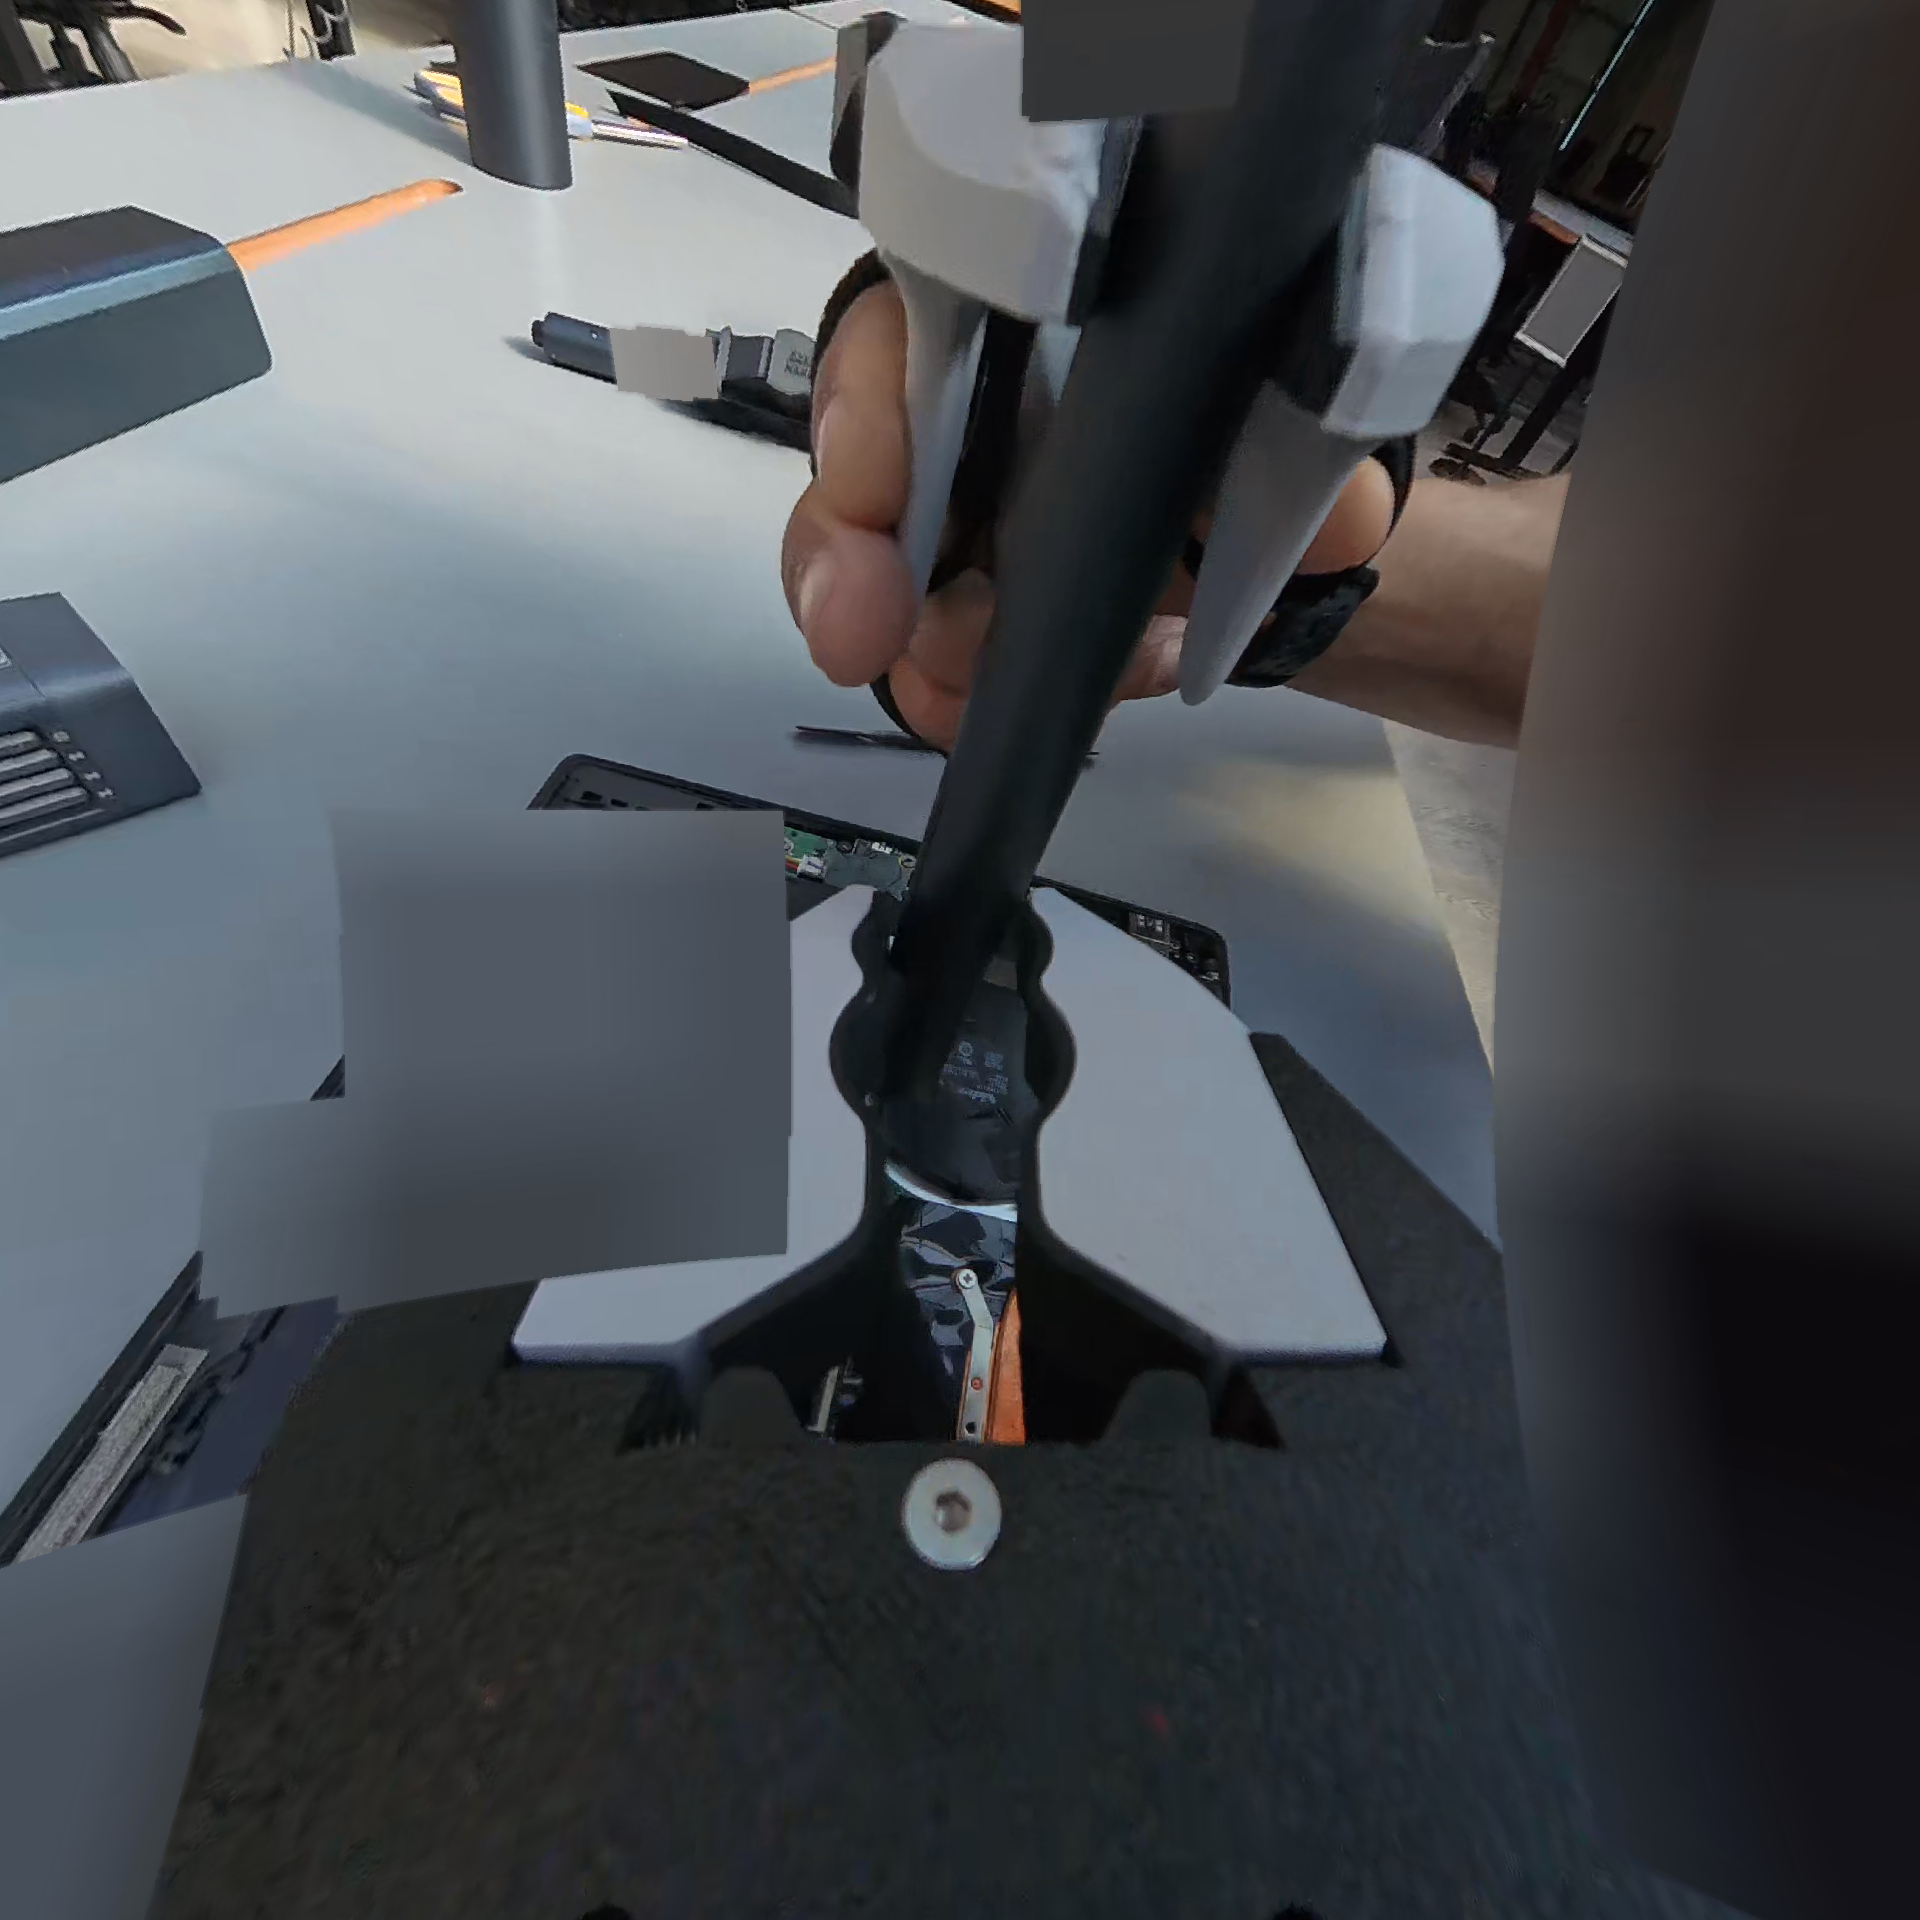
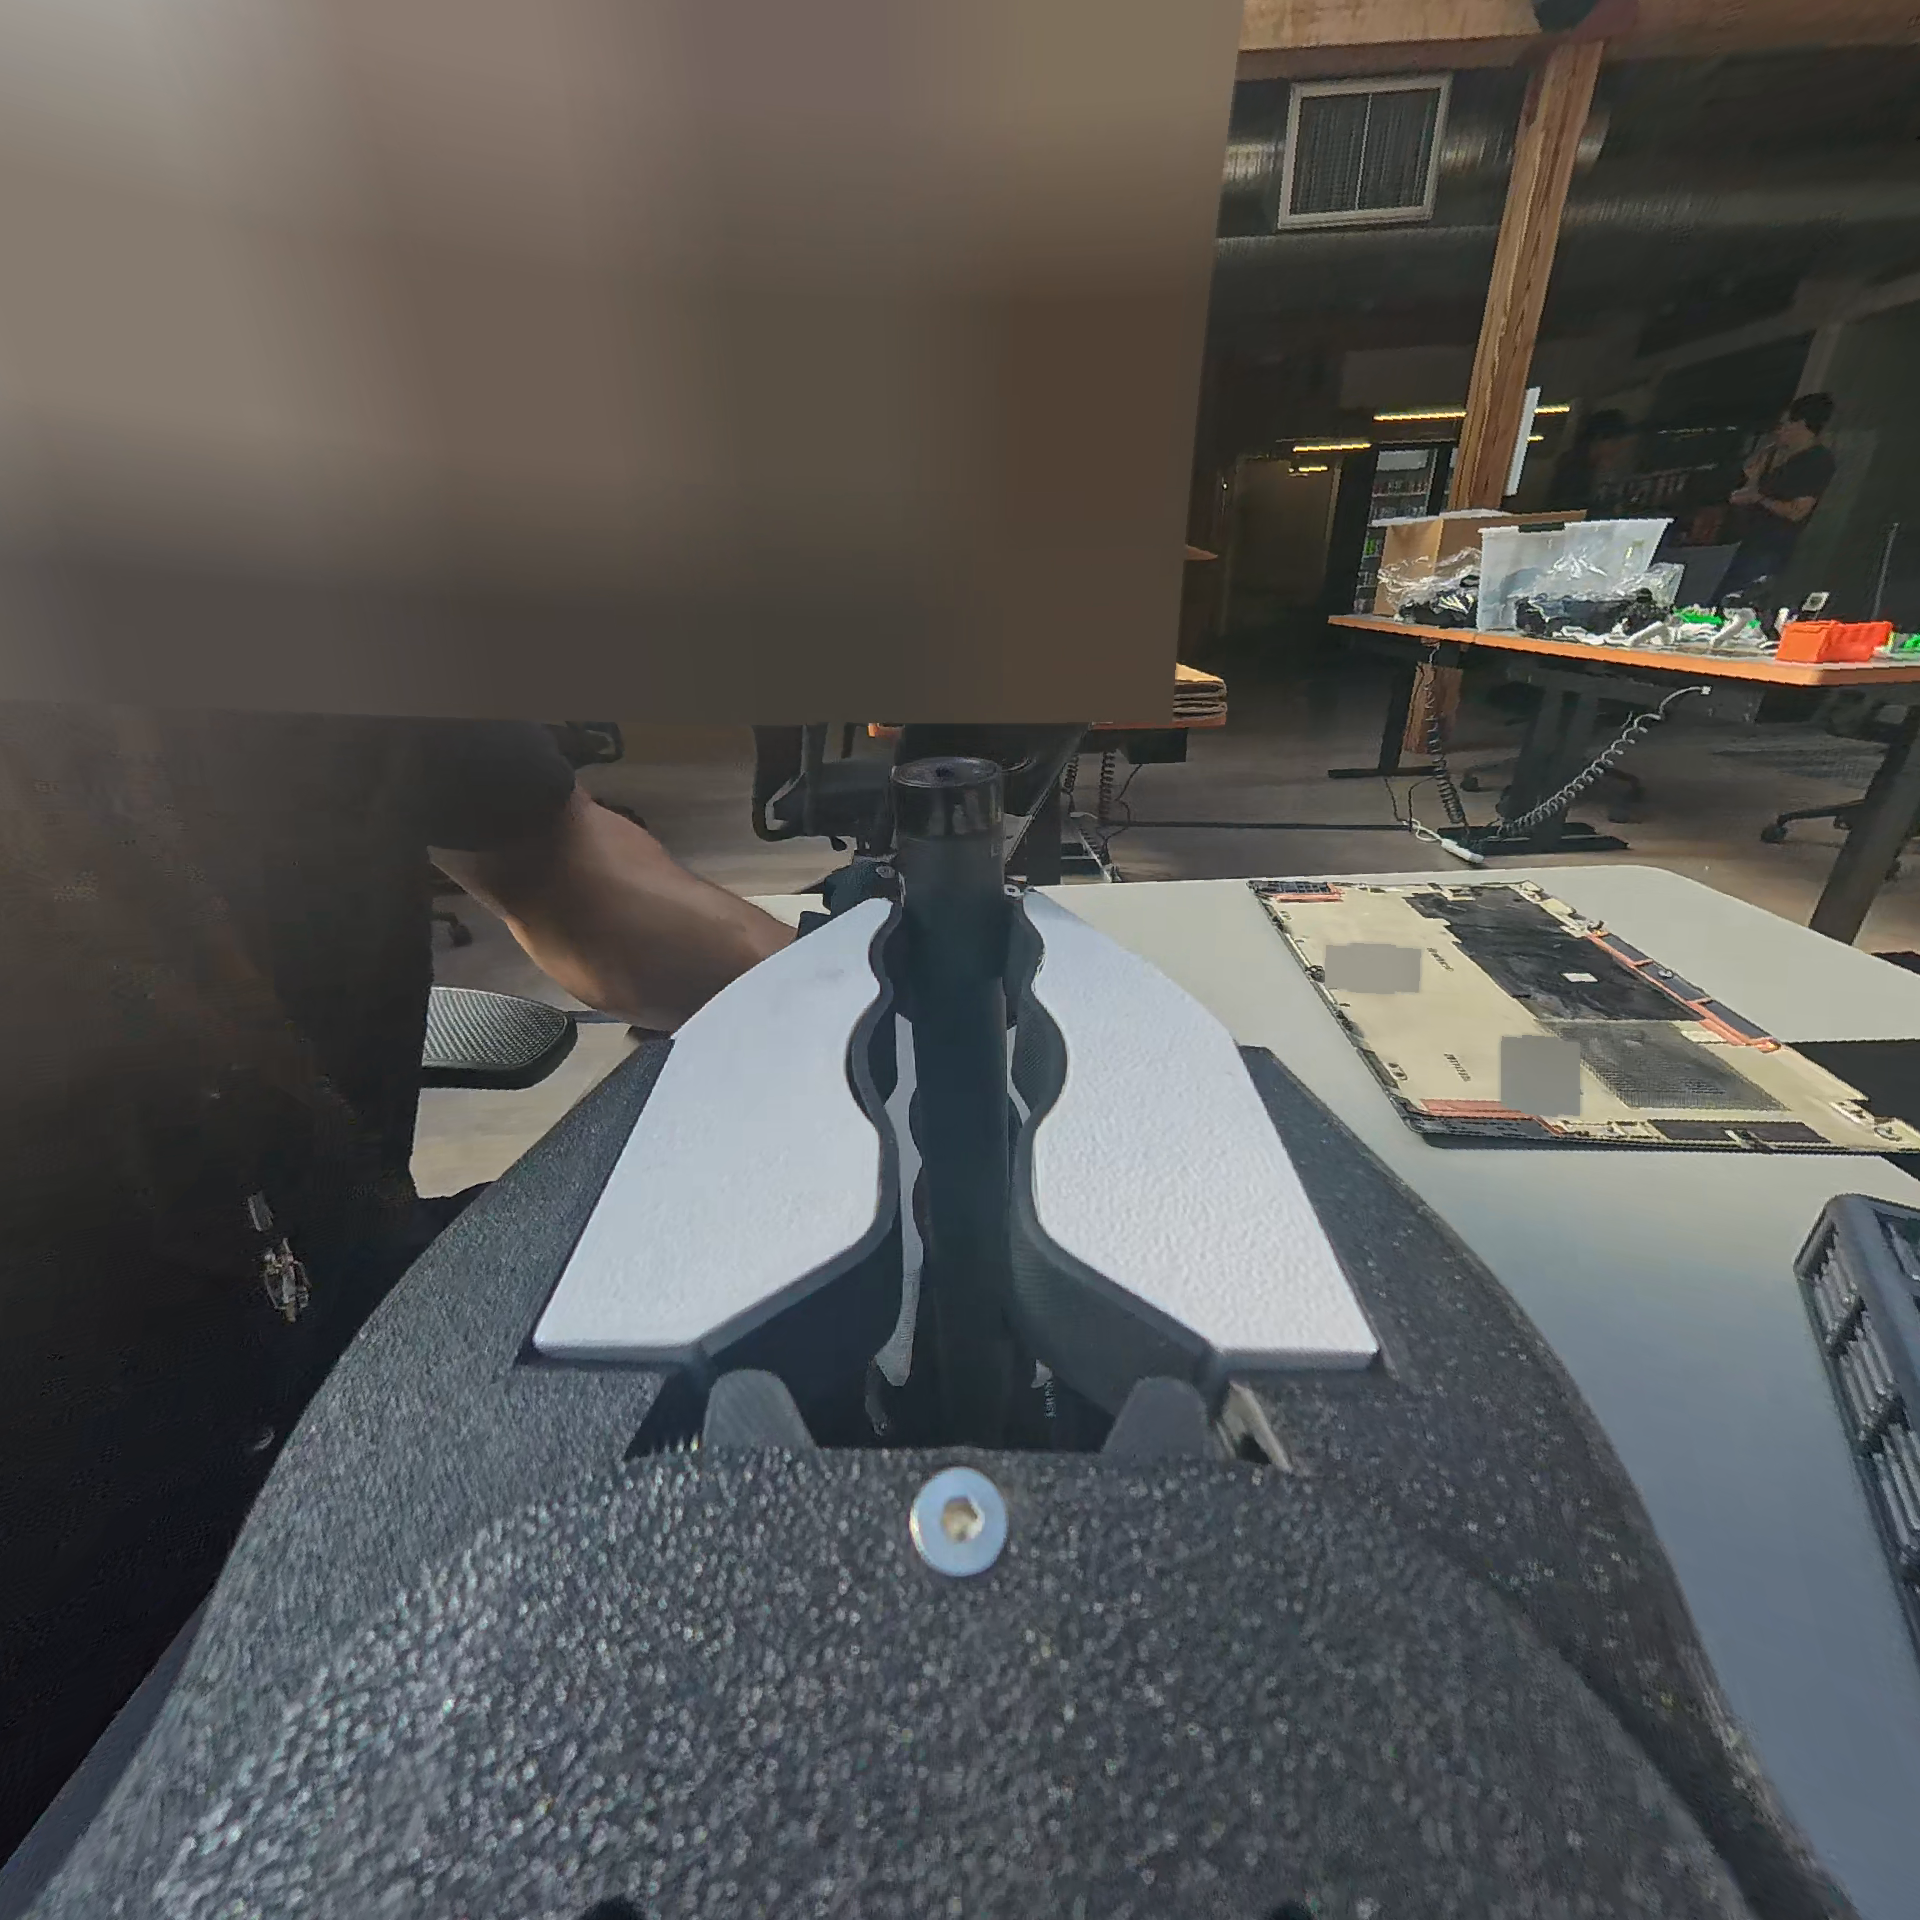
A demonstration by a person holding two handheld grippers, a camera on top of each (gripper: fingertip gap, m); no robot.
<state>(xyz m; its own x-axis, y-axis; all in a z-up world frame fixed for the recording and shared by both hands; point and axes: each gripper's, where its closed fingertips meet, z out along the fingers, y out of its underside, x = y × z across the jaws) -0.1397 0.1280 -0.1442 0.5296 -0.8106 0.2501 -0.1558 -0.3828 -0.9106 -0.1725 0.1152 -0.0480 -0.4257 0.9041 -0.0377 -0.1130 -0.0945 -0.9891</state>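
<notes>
My left gripper (image 1: 951,935) hovers low over an opened laptop (image 1: 1179,935), whose board and copper heat pipe (image 1: 1003,1371) show through the gap between the fingers. Its jaws are shut around the lower end of a long black tool (image 1: 1122,468), which slants down from the upper right. My right gripper (image 1: 1060,623), held by a hand (image 1: 847,582), grips the same tool higher up. In the right wrist view my right gripper (image 2: 951,935) is shut on the tool's black handle (image 2: 951,1091), whose round end cap sticks out past the fingertips.
The grey table (image 1: 468,520) carries two dark devices at left (image 1: 104,322) (image 1: 73,717), a grey post (image 1: 514,94) and a small grey tool (image 1: 571,348). A removed laptop bottom cover (image 2: 1558,1018) lies at right, next to a black vented object (image 2: 1870,1382). A person's arm (image 2: 623,914) reaches in. About 10 centimetres separates my left fingertips from my right.
</notes>
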